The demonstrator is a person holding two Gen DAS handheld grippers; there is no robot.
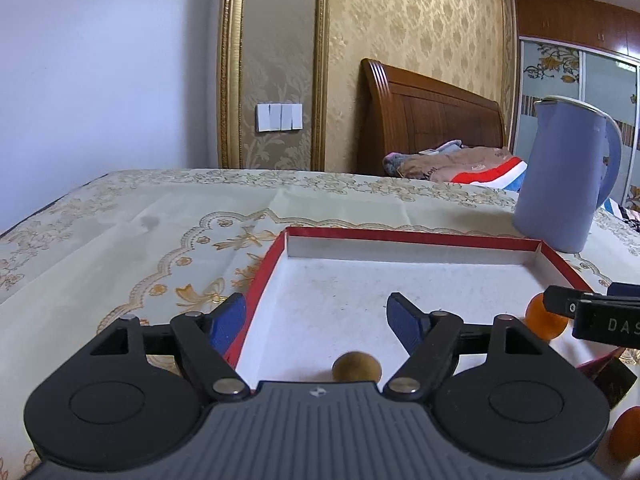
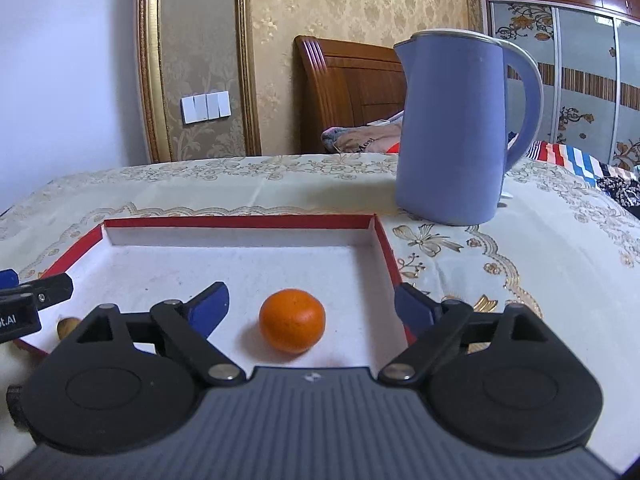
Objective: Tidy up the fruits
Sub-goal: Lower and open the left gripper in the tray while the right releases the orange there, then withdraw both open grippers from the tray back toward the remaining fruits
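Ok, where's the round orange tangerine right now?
Right wrist view: the round orange tangerine sits inside the red-rimmed white tray, near its right wall, between the right gripper open jaws.

left gripper [image 1: 318, 316]: jaws spread wide, nothing between the pads, tilted slightly downward | right gripper [image 2: 312, 306]: jaws spread wide, pads touching nothing, tilted slightly downward | the two sit side by side, close together
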